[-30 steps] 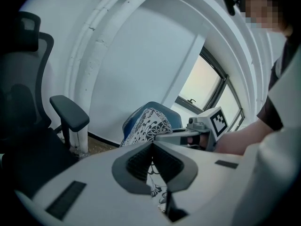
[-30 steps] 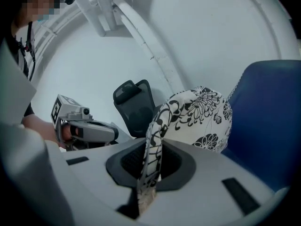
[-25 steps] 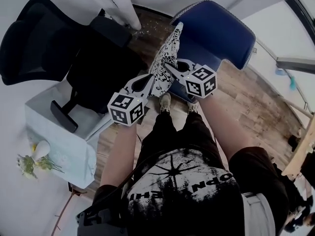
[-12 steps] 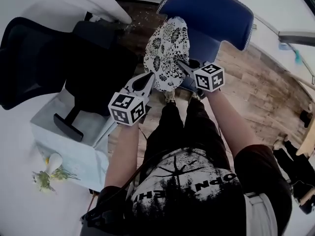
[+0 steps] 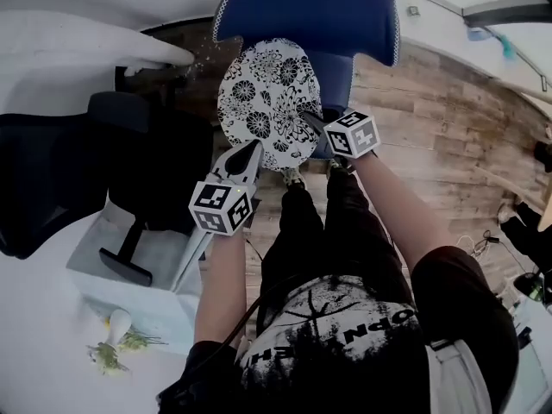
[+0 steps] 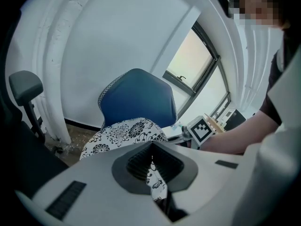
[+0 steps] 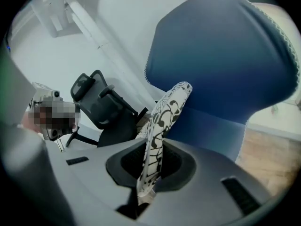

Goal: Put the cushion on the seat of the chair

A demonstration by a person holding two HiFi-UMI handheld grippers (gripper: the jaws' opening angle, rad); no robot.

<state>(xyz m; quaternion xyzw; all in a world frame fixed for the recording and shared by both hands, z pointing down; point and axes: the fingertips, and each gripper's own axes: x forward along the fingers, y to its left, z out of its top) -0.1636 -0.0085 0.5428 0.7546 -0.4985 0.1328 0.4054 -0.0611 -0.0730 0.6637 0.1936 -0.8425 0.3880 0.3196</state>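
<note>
Gripping the cushion [image 5: 267, 102] by its near edge, the left gripper [image 5: 250, 155] and right gripper [image 5: 309, 121] each have their jaws pinched nearly together on the patterned fabric. The cushion sits tilted over the seat of the blue chair [image 5: 310, 11], in front of the backrest. Whether it touches the seat is unclear.

Cushion [image 5: 269, 102]: white, printed all over with black flowers and leaves.
Chair [image 5: 310, 11]: deep blue back and seat, with white zigzag stitching along the edge.
Office chair [image 5: 52, 179]: black.
Floor [image 5: 448, 136]: brown wood planks.
Left gripper [image 5: 255, 148], right gripper [image 5: 304, 116]: pale grey bodies; dark grey ribbed pads [image 6: 138, 160]; each cube is white with black square markers.
Shirt [image 5: 345, 335]: black, white print.
Trousers [image 5: 319, 231]: black.
Flowers [image 5: 108, 352]: yellow and green.
Vase [image 5: 118, 322]: white.
</note>
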